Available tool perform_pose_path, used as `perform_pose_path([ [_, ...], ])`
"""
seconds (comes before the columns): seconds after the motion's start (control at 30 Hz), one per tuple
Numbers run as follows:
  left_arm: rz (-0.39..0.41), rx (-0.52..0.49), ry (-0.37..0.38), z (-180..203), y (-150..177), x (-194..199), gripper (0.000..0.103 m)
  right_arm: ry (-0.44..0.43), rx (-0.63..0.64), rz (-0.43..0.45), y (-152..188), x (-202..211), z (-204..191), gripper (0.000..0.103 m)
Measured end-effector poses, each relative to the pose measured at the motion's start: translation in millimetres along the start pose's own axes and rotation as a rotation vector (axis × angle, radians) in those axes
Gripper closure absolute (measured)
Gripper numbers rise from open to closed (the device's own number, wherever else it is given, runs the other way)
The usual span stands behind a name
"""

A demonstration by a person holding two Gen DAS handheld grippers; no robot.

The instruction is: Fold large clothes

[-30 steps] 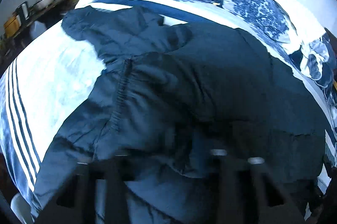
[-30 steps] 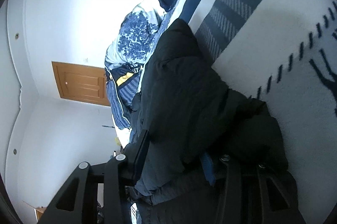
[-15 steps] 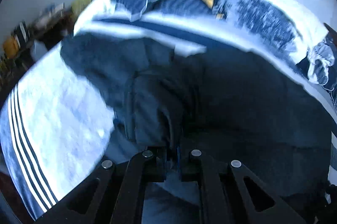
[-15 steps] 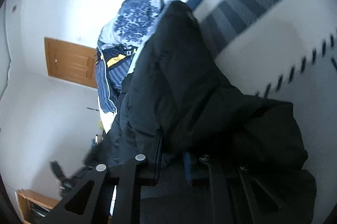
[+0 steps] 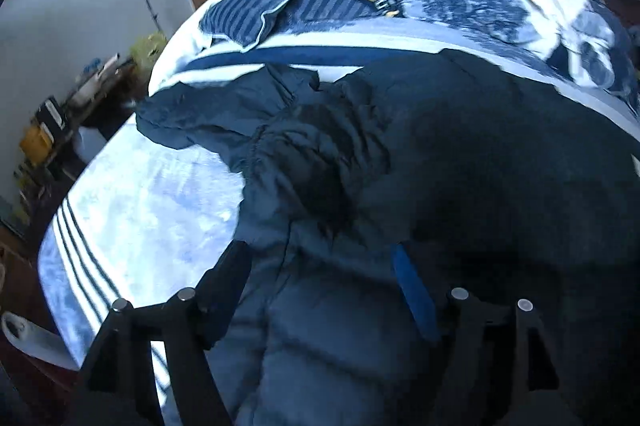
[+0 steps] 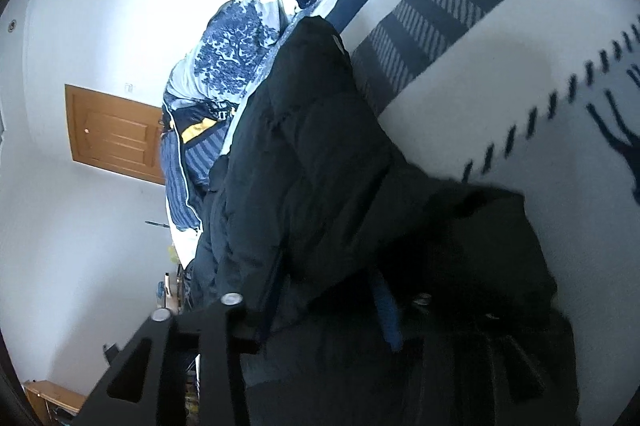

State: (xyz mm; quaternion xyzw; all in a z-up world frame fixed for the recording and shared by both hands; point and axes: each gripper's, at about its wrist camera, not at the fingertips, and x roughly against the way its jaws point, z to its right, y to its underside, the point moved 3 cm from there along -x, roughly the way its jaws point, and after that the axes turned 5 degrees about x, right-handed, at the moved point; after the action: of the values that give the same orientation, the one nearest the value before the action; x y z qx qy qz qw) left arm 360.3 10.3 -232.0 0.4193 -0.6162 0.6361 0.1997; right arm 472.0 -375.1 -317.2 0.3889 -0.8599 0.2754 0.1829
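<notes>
On the bed [image 5: 132,209], a dark jacket [image 5: 460,161] is spread for folding.
Both the left gripper [image 5: 320,290] and right gripper [image 6: 324,306] are held wide apart over its bunched near edge; nothing is gripped, probably for a fresh hold.

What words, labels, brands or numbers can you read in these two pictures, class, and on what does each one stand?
None can be read.
Strip by the yellow patch on the striped garment: marks like letters, too blurred to read.
Dark jacket: no label or logo shows.
Bedspread: stripes, dashes and a dark figure only, no text.
Boxes on the cluttered table: too small and blurred to tell.
</notes>
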Motion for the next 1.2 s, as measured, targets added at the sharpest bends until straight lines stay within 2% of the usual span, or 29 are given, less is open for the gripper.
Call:
perform_pose_path([
  [0.2,0.100,-0.027,0.010,-25,35,86,0.027,0.091,0.069,0.018,43,57,-35,0.041],
  [0.4,0.185,0.013,0.092,-67,63,174,0.019,0.212,0.363,0.076,102,135,-137,0.026],
  [0.5,0.219,0.066,0.136,-91,61,208,0.016,0.290,0.514,0.130,131,166,-199,0.024],
  [0.57,0.251,0.096,0.157,-106,57,227,0.015,0.308,0.572,0.165,143,182,-228,0.023],
  [0.7,0.296,0.154,0.168,-138,51,251,0.015,0.314,0.637,0.198,165,208,-271,0.021],
  [0.9,0.329,0.232,0.167,-185,50,281,0.014,0.319,0.667,0.206,172,239,-313,0.021],
  [1.07,0.344,0.256,0.162,-201,38,287,0.014,0.253,0.658,0.209,164,255,-335,0.021],
  [1.2,0.355,0.266,0.157,-204,18,281,0.014,0.216,0.668,0.197,159,252,-344,0.021],
])
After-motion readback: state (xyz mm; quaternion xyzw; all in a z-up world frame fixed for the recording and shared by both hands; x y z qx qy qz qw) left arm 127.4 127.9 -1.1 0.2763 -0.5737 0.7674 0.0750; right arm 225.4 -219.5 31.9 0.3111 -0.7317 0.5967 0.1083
